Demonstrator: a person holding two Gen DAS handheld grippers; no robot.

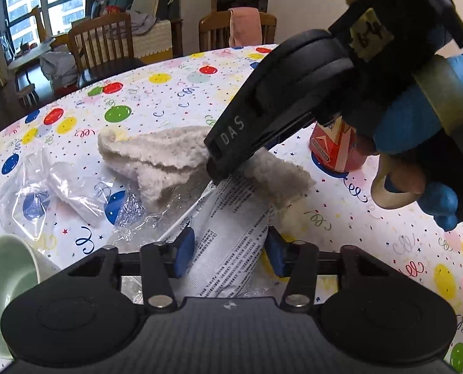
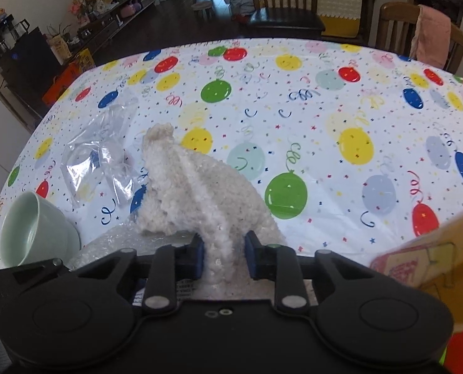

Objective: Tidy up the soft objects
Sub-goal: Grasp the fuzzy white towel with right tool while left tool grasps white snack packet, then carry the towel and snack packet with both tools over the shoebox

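My left gripper [image 1: 228, 254] pinches the printed bag [image 1: 231, 243]; my right gripper [image 2: 224, 254] pinches the fleece cloth [image 2: 197, 193]. Pulling the cloth could drag the slippery bag loose, I think.

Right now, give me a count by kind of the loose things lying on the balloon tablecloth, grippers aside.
Fleecy cream cloth: 1
Printed white packet: 1
Clear plastic bag: 1
Bubble wrap: 1
Pale green cup, tipped on its side: 1
Red carton: 1
Total: 6
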